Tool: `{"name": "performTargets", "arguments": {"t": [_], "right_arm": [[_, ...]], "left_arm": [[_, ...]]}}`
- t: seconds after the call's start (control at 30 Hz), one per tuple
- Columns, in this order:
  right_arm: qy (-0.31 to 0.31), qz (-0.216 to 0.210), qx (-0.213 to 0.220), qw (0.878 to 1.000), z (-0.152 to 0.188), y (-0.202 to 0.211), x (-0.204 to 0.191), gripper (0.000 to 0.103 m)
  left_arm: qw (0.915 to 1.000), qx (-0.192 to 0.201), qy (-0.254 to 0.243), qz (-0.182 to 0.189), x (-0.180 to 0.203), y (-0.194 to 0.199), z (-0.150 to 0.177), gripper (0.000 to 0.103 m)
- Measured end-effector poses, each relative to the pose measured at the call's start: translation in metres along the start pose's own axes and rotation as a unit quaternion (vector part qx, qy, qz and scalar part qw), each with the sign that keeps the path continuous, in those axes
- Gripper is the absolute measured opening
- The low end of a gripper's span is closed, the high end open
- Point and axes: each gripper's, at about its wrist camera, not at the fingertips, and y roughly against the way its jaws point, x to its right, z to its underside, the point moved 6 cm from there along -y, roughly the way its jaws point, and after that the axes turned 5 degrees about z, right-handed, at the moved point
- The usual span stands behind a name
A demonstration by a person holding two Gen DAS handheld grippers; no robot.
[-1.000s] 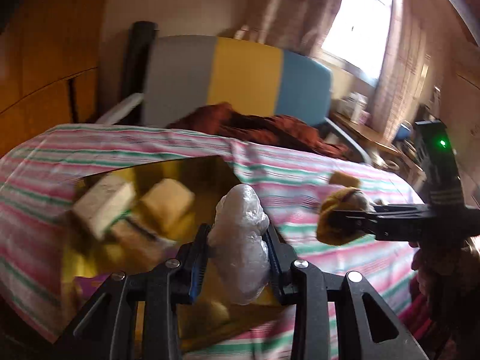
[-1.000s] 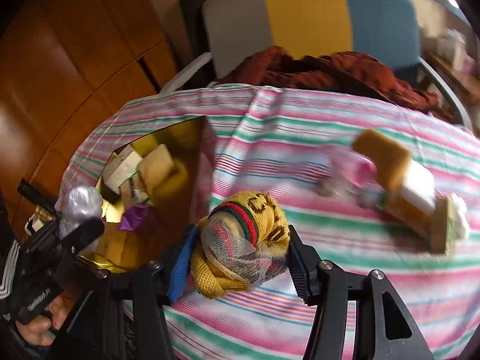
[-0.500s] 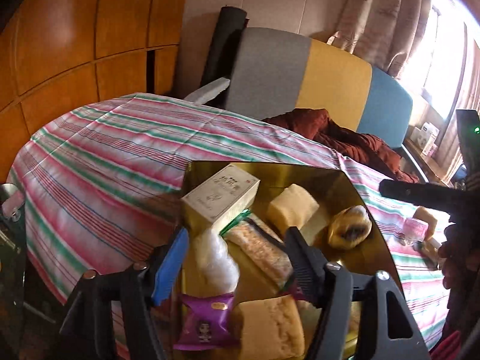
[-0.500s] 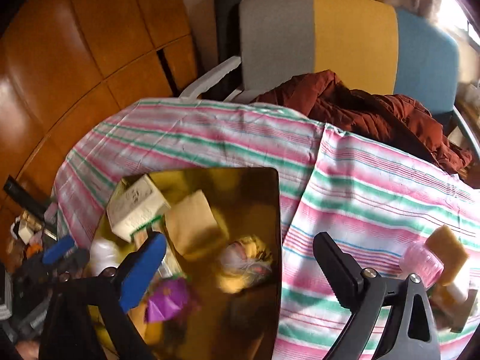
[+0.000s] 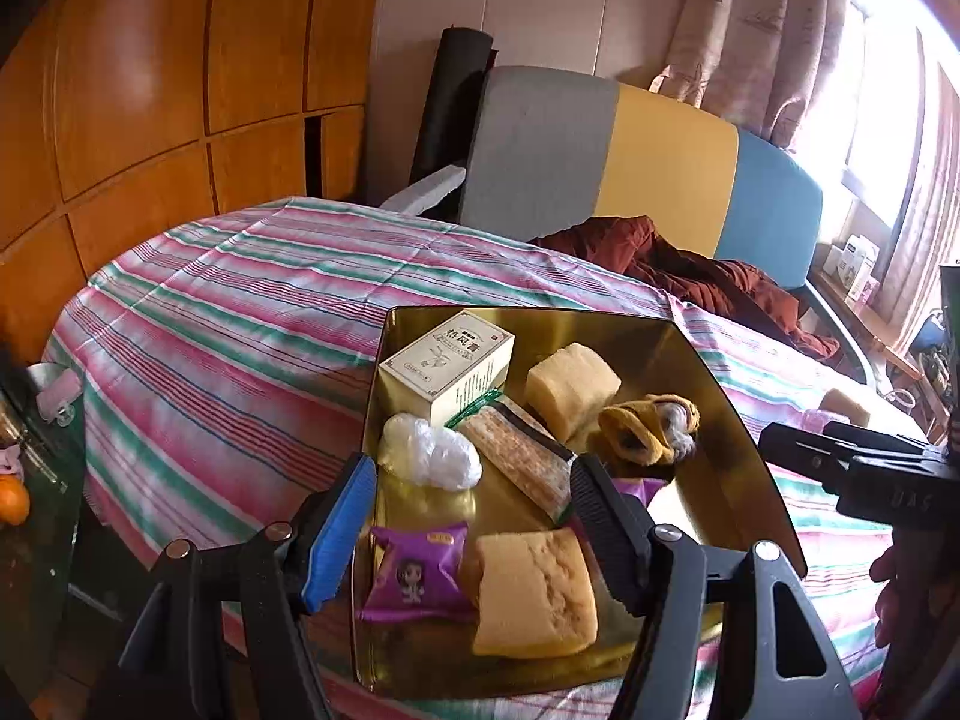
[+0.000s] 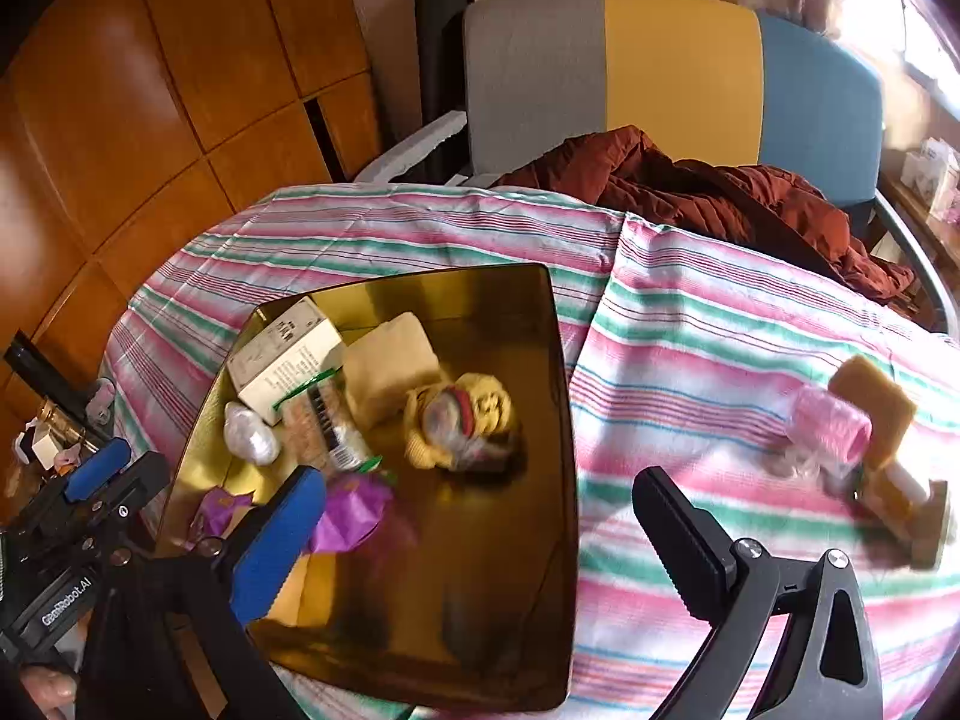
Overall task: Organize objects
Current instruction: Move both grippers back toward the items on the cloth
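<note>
- We see a counter (image 5: pixel 240 324) under a striped cloth, with a three-colour chair (image 6: pixel 672 72) behind it carrying a rust-red garment (image 6: pixel 708 192).
- One gold tray (image 5: pixel 708 396) sits on the counter, nearest both cameras.
- In the left wrist view we count seven clear items in the tray: one cream box (image 5: pixel 447 366), two yellow sponge blocks (far (image 5: pixel 573 387), near (image 5: pixel 534 591)), one flat snack packet (image 5: pixel 519 456), one white plastic wad (image 5: pixel 429 453), one purple sachet (image 5: pixel 417 573), one yellow knit bundle (image 5: pixel 651 426). A second purple scrap shows behind the right finger; we cannot tell what it is.
- The right wrist view blurs the tray contents, yet only it shows the loose cluster on the cloth right of the tray clearly: one pink roll (image 6: pixel 831 429), one tan sponge (image 6: pixel 876 405), more blurred pieces below them. The left wrist view catches only a sliver of it.
- Left gripper (image 5: pixel 474 513): released, jaws wide, nothing between them. The plastic wad lies just ahead of its blue finger; the sachet and near sponge lie below the gap.
- Right gripper (image 6: pixel 474 516): released, jaws wide, empty, above the tray's near half. The knit bundle (image 6: pixel 462 429) lies just ahead of the gap; the loose cluster is well off to its right.
</note>
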Motion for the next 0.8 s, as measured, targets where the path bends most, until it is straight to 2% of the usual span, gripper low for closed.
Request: {"name": "performTargets", "arguments": {"t": [0.33, 0.5, 0.7, 0.8], "right_arm": [[0.008, 0.050, 0.035, 0.998, 0.022, 0.023, 0.003, 0.103], [-0.002, 0.062, 0.039, 0.997, 0.032, 0.027, 0.008, 0.103], [0.014, 0.086, 0.049, 0.995, 0.039, 0.030, 0.011, 0.103], [0.010, 0.085, 0.047, 0.995, 0.042, 0.029, 0.014, 0.103]], "left_arm": [[1.0000, 0.002, -0.006, -0.005, 0.009, 0.016, 0.014, 0.068], [0.9999, -0.001, -0.013, -0.004, 0.016, 0.017, 0.017, 0.068], [0.9997, -0.010, -0.023, 0.001, 0.025, 0.014, 0.021, 0.068], [0.9995, -0.014, -0.028, 0.003, 0.029, 0.011, 0.023, 0.068]]}}
